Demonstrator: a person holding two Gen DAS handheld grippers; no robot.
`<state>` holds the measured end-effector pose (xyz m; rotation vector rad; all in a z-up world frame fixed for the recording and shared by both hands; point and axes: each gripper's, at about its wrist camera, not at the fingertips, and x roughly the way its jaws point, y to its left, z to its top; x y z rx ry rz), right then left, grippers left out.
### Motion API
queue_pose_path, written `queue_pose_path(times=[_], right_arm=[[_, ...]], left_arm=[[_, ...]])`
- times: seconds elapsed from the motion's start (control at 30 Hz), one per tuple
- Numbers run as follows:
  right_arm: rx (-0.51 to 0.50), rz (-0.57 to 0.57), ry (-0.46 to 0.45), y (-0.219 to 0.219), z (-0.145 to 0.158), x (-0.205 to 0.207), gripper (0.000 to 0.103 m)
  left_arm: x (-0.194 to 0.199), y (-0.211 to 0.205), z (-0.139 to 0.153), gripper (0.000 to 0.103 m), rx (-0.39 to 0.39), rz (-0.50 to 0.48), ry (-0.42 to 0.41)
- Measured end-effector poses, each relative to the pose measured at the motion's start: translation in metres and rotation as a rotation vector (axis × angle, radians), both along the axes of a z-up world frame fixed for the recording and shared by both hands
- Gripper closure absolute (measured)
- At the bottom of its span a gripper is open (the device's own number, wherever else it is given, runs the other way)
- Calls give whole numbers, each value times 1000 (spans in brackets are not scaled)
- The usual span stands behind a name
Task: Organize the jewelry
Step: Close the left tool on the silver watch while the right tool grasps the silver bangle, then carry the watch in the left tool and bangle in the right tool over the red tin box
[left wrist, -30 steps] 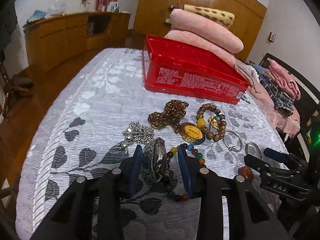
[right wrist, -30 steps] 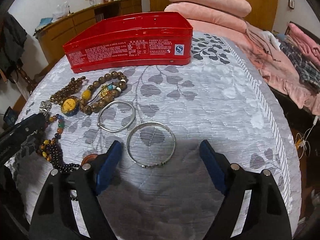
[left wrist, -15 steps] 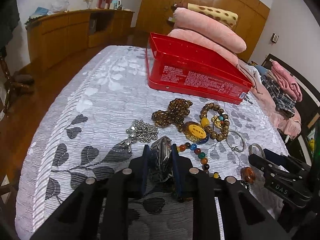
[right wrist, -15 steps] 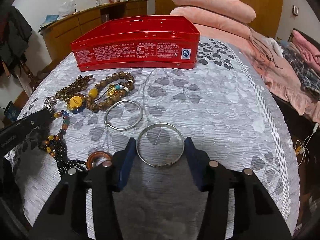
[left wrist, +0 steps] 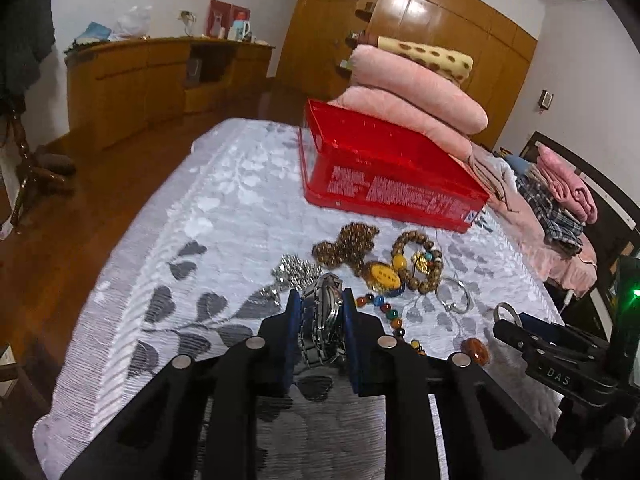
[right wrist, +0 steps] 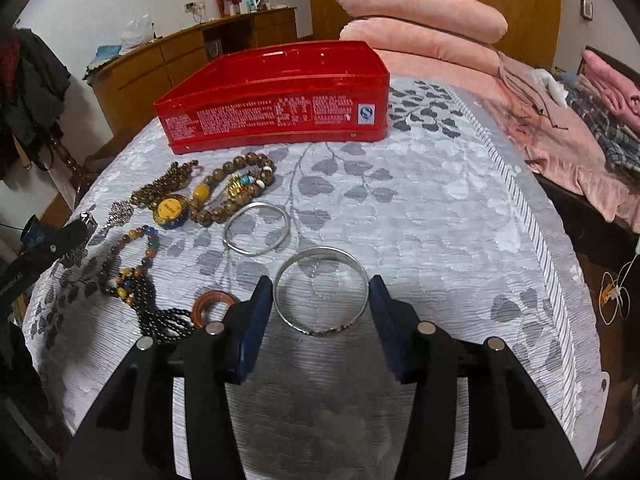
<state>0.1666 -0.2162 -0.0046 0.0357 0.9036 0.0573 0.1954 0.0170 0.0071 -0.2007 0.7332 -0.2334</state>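
My left gripper [left wrist: 320, 308] is shut on a silver metal watch [left wrist: 322, 316] and holds it just above the white leaf-patterned cloth [left wrist: 224, 208]. My right gripper [right wrist: 320, 292] is shut on a wide silver bangle [right wrist: 320, 296], its pads touching both sides of the ring. The open red tin box [right wrist: 276, 100] stands at the far side and also shows in the left wrist view [left wrist: 384, 172]. A thinner silver bangle [right wrist: 257, 233], brown bead bracelets [right wrist: 236, 184], a yellow pendant [right wrist: 170, 210], a coloured bead necklace [right wrist: 136, 256] and an amber ring [right wrist: 212, 304] lie on the cloth.
Folded pink blankets [right wrist: 420, 20] are stacked behind the tin. Clothes [right wrist: 600, 120] lie on the bed at right. A wooden sideboard [left wrist: 152, 80] stands at far left. The cloth edge drops to the wooden floor [left wrist: 60, 220] on the left.
My left gripper closed on the watch and lifted it slightly. My right gripper closed in from wide open onto the wide silver bangle.
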Motion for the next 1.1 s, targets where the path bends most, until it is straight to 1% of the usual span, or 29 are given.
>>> queue_pose_path(times=[0.17, 0.4, 0.57, 0.83, 1.1], right_arm=[[-1, 13, -25, 2, 11, 4, 55], [12, 15, -56, -2, 24, 21, 55], [21, 18, -83, -5, 37, 40, 55], [23, 33, -110, -5, 54, 80, 55], [18, 50, -124, 0, 66, 123, 55]], left_arm=[[6, -5, 5, 83, 3, -11, -6], [22, -17, 12, 83, 5, -31, -20], [40, -27, 26, 83, 7, -45, -55], [78, -46, 45, 83, 11, -69, -79], [124, -67, 56, 83, 32, -74, -81]])
